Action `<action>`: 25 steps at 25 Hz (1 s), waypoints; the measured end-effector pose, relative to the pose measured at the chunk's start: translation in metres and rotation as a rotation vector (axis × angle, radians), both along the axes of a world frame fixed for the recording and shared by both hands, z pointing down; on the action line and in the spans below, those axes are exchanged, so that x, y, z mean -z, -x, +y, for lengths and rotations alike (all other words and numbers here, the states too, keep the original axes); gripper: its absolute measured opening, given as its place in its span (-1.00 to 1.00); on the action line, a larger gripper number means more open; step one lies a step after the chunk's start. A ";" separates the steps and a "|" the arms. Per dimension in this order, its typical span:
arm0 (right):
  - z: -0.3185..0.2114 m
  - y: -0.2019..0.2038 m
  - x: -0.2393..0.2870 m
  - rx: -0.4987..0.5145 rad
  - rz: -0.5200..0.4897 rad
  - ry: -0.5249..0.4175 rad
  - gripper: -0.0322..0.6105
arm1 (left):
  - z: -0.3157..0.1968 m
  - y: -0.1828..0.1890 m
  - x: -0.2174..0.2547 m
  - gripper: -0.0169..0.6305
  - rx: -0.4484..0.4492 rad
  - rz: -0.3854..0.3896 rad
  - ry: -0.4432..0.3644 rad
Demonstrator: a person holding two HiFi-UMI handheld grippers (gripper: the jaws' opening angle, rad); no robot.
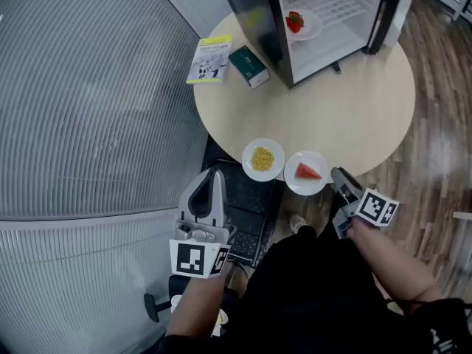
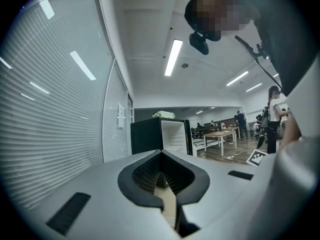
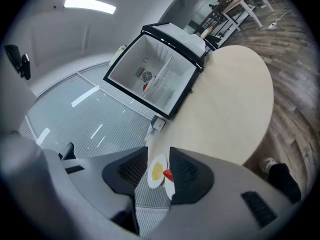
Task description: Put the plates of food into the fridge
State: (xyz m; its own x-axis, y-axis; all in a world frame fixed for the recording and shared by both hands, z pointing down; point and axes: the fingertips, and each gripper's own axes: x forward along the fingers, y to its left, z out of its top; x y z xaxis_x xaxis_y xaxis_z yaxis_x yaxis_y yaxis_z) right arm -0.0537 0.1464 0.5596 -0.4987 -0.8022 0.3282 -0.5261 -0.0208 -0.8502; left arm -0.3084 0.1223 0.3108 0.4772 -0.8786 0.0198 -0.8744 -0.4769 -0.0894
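Note:
Two white plates sit side by side at the near edge of the round table (image 1: 354,109): one with yellow food (image 1: 262,158), one with a red watermelon slice (image 1: 306,172). A third plate with red food (image 1: 299,23) is on a shelf inside the open mini fridge (image 1: 324,21). My right gripper (image 1: 338,175) hovers just right of the watermelon plate, jaws open and empty. In the right gripper view both plates (image 3: 156,171) show through the gap of that gripper (image 3: 159,156). My left gripper (image 1: 212,175) is below the table edge, left of the plates, its jaws together and empty (image 2: 161,156).
A booklet (image 1: 210,59) and a dark green book (image 1: 248,66) lie left of the fridge. A black chair (image 1: 247,212) stands under the table's near edge. A wall of blinds (image 1: 88,109) fills the left. The fridge door (image 1: 387,13) hangs open at the right.

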 end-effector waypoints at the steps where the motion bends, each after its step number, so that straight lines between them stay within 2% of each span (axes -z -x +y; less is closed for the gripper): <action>1: 0.008 0.004 -0.009 0.009 0.000 0.014 -0.47 | 0.002 -0.002 -0.002 -0.93 -0.009 -0.002 0.000; 5: 0.031 0.013 -0.041 0.013 0.006 0.068 -0.47 | 0.012 -0.009 -0.014 -0.93 -0.038 -0.018 0.022; 12: 0.054 0.024 -0.101 0.045 0.015 0.167 -0.47 | 0.021 -0.005 -0.029 -0.93 -0.036 -0.054 0.052; 20: 0.059 0.043 -0.132 0.077 0.010 0.236 -0.47 | 0.028 0.002 -0.031 -0.93 -0.018 -0.095 0.070; 25: 0.054 0.051 -0.143 0.066 -0.037 0.259 -0.47 | 0.029 0.007 -0.036 -0.93 -0.003 -0.107 0.083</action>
